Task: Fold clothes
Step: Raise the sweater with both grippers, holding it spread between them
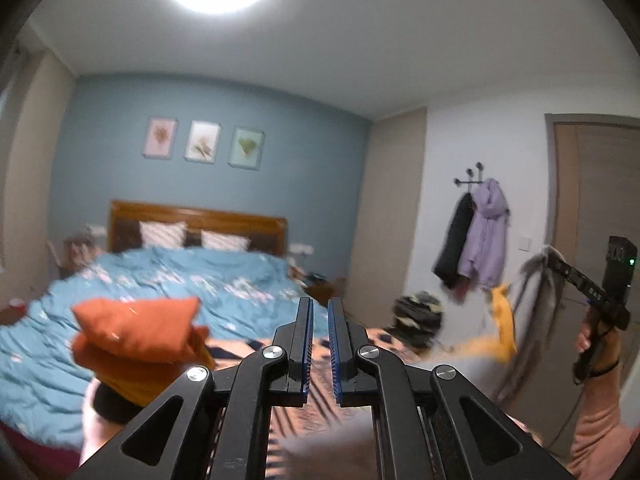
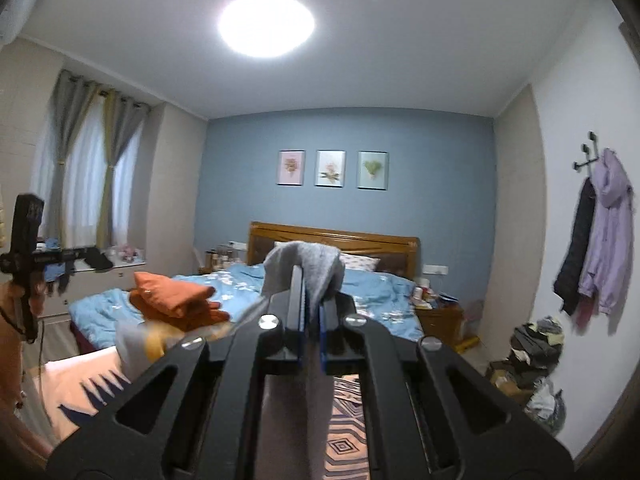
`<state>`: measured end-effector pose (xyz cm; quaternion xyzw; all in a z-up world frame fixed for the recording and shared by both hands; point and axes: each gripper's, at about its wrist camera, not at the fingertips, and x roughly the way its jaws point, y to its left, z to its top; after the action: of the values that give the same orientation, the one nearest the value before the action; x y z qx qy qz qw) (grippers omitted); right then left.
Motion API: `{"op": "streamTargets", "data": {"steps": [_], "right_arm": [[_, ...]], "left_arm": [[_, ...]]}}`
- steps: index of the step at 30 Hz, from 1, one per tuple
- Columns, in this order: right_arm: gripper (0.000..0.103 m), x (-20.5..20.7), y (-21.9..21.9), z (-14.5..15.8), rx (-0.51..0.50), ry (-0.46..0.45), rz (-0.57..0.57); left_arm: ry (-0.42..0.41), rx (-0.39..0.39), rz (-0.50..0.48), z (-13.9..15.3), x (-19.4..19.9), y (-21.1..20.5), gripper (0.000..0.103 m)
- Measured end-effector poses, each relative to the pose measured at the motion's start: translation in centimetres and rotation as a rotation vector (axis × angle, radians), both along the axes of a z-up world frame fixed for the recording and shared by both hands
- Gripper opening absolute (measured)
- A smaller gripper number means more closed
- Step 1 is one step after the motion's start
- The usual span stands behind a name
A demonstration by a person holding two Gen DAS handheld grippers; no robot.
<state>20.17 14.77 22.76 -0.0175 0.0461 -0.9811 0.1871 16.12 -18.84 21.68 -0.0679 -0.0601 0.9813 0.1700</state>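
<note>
Black two-finger right gripper (image 2: 311,292), nearest the right wrist lens: jaws pressed together on a fold of grey knit garment (image 2: 304,262), which drapes over the fingertips and hangs in the air above the work surface. Left wrist view shows the same grey garment trailing down from that gripper at the far right, an orange-yellow patch of cloth beside it; join between them blurred.

Black left gripper (image 1: 319,312) with blue-edged pads: jaws nearly together, narrow slit between them, nothing seen in the slit.

Room, largest first. Blue-grey end wall (image 2: 352,168), white ceiling with round ceiling lamp (image 2: 266,24) lit. Double bed with light blue flowered duvet (image 1: 168,284), wooden headboard (image 2: 334,242), two striped pillows against it. Peach blanket with dark zigzag pattern (image 2: 346,432) covers the near surface under both grippers. Stack of folded rust-orange clothes (image 1: 138,334) sits at the foot of the bed, on the duvet. Grey and yellow curtains (image 2: 96,168) at the left window. Lilac jacket (image 1: 486,232) and a dark coat hang from wall hooks on the right; heap of mixed clothes (image 2: 536,346) on the floor below. Three small framed botanical prints (image 2: 332,169) in a row above the headboard.
</note>
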Motion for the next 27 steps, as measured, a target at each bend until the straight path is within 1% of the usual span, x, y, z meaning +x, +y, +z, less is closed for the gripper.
{"op": "streamTargets", "data": {"steps": [2, 4, 5, 6, 7, 8, 10, 11, 13, 14, 16, 19, 20, 22, 23, 24, 25, 26, 27], "right_arm": [[0.006, -1.1, -0.5, -0.5, 0.019, -0.043, 0.016], [0.006, -2.3, -1.0, -1.6, 0.036, -0.097, 0.032], [0.006, -2.8, -1.1, -2.3, 0.04, -0.12, 0.037], [0.006, -3.2, -1.3, -2.9, 0.043, -0.143, 0.043], [0.006, -3.7, -1.4, -3.5, 0.047, -0.166, 0.048], [0.006, -3.9, -1.5, -3.9, 0.043, -0.175, 0.047], [0.006, -4.4, -1.4, -4.5, 0.035, -0.191, 0.051], [0.006, -4.6, -1.3, -4.7, 0.034, -0.194, 0.051], [0.006, -4.8, -1.2, -5.0, 0.031, -0.2, 0.053], [0.006, -5.0, -1.1, -5.2, 0.03, -0.203, 0.053], [0.006, -4.8, -1.0, -5.2, 0.033, -0.204, 0.056], [0.006, -4.9, -0.9, -5.4, 0.038, -0.209, 0.051], [0.006, -4.9, -0.8, -5.4, 0.037, -0.213, 0.051], [0.006, -5.1, -0.7, -5.6, 0.037, -0.221, 0.049], [0.006, -5.2, -0.6, -5.7, 0.034, -0.225, 0.052], [0.006, -5.2, -0.6, -5.8, 0.033, -0.228, 0.053], [0.006, -5.3, -0.5, -5.9, 0.031, -0.232, 0.054], [0.006, -5.4, -0.4, -6.0, 0.026, -0.237, 0.058], [0.006, -5.5, -0.3, -6.2, 0.023, -0.244, 0.064]], "left_arm": [[-0.047, -0.018, -0.041, -0.9, -0.5, 0.8, 0.007], [-0.11, -0.07, -0.095, -3.3, -1.8, 2.4, 0.018], [-0.142, -0.096, -0.12, -4.7, -2.4, 3.2, 0.034], [-0.178, -0.125, -0.14, -6.7, -3.2, 4.3, 0.06], [-0.217, -0.156, -0.179, -8.8, -4.0, 5.6, 0.069], [-0.257, -0.177, -0.223, -11.3, -4.7, 7.1, 0.073], [-0.335, -0.208, -0.327, -15.2, -5.7, 9.7, 0.073], [-0.387, -0.226, -0.387, -17.5, -6.3, 11.3, 0.074], [-0.44, -0.243, -0.471, -20.2, -6.8, 13.7, 0.076], [-0.466, -0.264, -0.493, -21.8, -7.1, 15.1, 0.079], [-0.487, -0.298, -0.484, -23.4, -7.3, 17.3, 0.079], [-0.456, -0.312, -0.518, -24.5, -6.9, 19.8, 0.081], [-0.431, -0.328, -0.519, -24.5, -6.3, 20.5, 0.084], [-0.395, -0.381, -0.504, -24.9, -5.6, 21.9, 0.085], [-0.401, -0.42, -0.485, -25.5, -5.7, 22.8, 0.085], [-0.417, -0.433, -0.472, -26.0, -5.9, 23.2, 0.085], [-0.443, -0.424, -0.468, -26.4, -6.3, 23.3, 0.084], [-0.467, -0.412, -0.464, -26.8, -6.6, 23.3, 0.08], [-0.476, -0.393, -0.459, -26.9, -7.1, 23.0, 0.062]]}}
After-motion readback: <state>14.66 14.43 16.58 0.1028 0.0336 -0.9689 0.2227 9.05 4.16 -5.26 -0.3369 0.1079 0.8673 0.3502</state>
